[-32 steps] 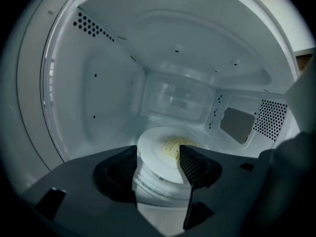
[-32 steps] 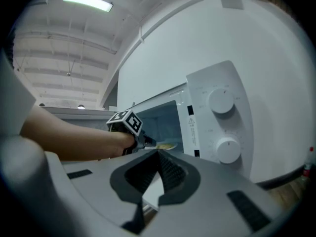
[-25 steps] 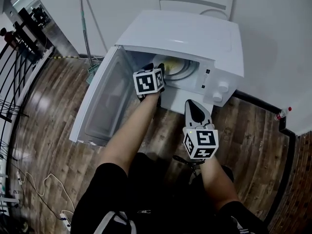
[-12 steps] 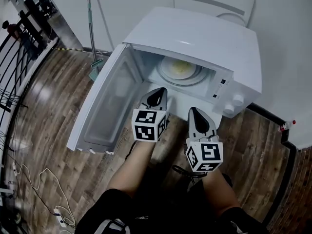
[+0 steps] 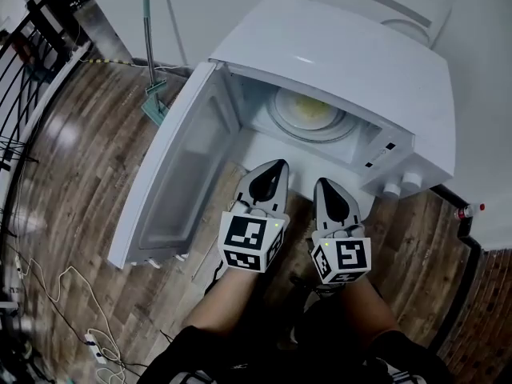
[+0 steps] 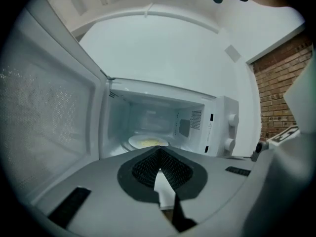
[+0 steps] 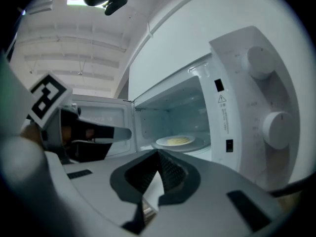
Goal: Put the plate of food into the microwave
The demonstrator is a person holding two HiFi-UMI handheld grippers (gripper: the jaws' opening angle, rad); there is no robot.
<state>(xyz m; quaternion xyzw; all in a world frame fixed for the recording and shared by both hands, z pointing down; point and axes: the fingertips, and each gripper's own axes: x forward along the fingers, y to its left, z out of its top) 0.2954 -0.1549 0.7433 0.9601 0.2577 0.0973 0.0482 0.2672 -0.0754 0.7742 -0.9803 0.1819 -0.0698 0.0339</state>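
My left gripper (image 6: 159, 153), jaws together with nothing between them; beyond, plate of food (image 6: 147, 142) inside the microwave (image 6: 217, 113), door (image 6: 49, 117) open at left.

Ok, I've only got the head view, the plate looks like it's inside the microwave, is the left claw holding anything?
Observer: No. Its own view shows the left claw shut, tips together, nothing between them.
Operator: And the right one?
Observer: The right claw is shut and empty as well.
Operator: Plate sitting level?
Observer: From the side, the plate lies flat on the turntable, yellow food on top.
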